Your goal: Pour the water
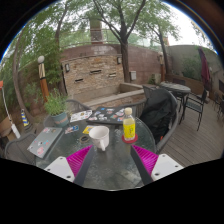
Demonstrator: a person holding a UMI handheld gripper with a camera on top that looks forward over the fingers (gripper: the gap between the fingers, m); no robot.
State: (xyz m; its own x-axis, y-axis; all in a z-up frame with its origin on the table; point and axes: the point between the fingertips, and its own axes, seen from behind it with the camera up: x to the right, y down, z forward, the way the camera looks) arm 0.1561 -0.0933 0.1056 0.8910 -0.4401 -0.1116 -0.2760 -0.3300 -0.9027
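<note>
A white cup [99, 137] stands on the round glass table [110, 165], just ahead of my fingers and a little left of centre. To its right stands a clear bottle [129, 126] with a yellow label, orange-red liquid at its base and a red cap. My gripper [108, 162] is open, its magenta pads [67, 160] spread wide apart over the bare glass, holding nothing. Cup and bottle both stand beyond the fingertips.
A laptop or tablet [46, 142] lies at the table's left, with a potted plant [57, 105] behind it. A black bag sits on a chair [160, 112] at the right. Small items [100, 115] lie at the table's far side. A stone wall and trees stand beyond.
</note>
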